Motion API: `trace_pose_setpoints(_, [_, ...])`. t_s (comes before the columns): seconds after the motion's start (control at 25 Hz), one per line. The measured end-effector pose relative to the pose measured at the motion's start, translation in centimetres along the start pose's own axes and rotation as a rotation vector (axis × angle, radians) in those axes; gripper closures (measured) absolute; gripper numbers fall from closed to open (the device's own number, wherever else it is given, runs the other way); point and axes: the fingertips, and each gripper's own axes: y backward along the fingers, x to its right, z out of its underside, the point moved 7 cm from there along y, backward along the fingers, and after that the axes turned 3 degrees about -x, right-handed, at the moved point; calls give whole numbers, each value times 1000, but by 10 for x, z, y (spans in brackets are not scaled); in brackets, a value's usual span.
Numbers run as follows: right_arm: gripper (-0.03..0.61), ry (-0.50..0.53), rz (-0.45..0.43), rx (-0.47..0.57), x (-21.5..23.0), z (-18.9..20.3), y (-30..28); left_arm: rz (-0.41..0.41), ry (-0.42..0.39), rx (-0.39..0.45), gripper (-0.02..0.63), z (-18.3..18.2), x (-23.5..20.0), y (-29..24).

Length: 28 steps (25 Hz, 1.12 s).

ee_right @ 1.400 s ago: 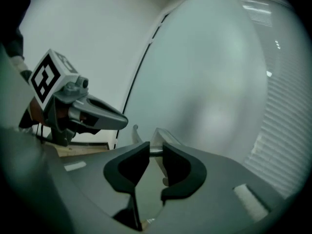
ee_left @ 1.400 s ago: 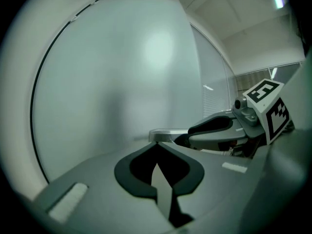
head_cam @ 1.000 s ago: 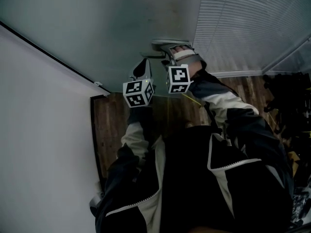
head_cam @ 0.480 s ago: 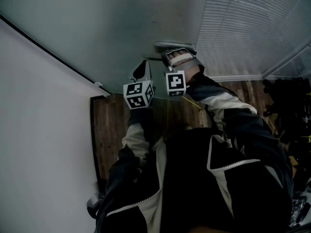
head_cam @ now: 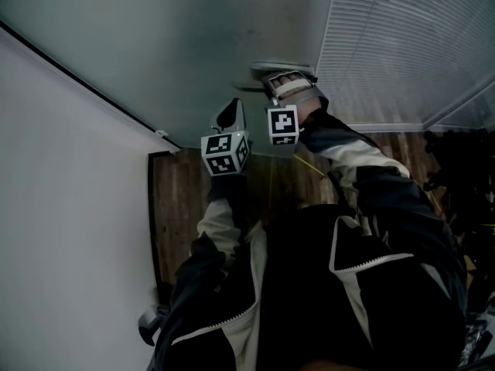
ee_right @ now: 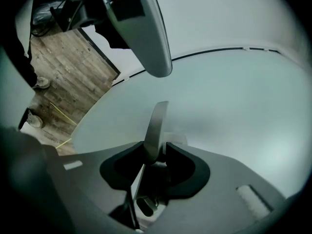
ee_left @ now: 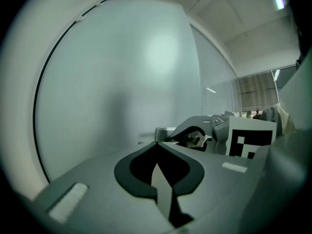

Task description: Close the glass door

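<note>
While you stand facing the glass door (head_cam: 193,45), note that its frosted panel fills the upper part of the head view, with a white wall (head_cam: 62,222) to its left and slatted blinds (head_cam: 402,45) to its right. Your right gripper (ee_right: 155,152) has just been closing its jaws, and they now pinch the flat metal door handle (ee_right: 157,121), whose blade stands up between the pads. In the head view this handle sits on the door near the blinds, at the end of your extended right arm. Your left gripper (ee_left: 156,147) is held just beside the right one, apart from the handle and pointing at the glass; its jaws are pressed together with nothing between them. Wooden floor (head_cam: 182,199) shows beneath both grippers
</note>
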Motion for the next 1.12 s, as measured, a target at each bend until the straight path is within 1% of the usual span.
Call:
trace_pose_setpoints(0.12, [439, 15, 15, -6, 3, 6, -14, 5, 17, 10, 612, -4, 0, -1])
trace_pose_setpoints(0.28, [443, 43, 26, -33, 11, 11, -37, 9, -7, 16, 612, -13, -3, -5])
trace_pose_setpoints(0.48, [449, 93, 44, -71, 18, 18, -63, 20, -10, 26, 612, -16, -1, -3])
trace_pose_setpoints(0.6, [449, 136, 37, -82, 25, 27, -79, 9, -14, 25, 612, -18, 1, -3])
trace_pose_setpoints(0.8, [448, 166, 25, -114, 37, 42, -107, -1, -25, 14, 612, -17, 2, -4])
trace_pose_setpoints(0.96, [448, 201, 22, -155, 37, 44, -118, 0, -16, 12, 612, -2, 5, 12])
trace_pose_setpoints(1.12, [449, 199, 19, -177, 41, 44, -134, -23, -7, 9, 612, 8, -1, 23])
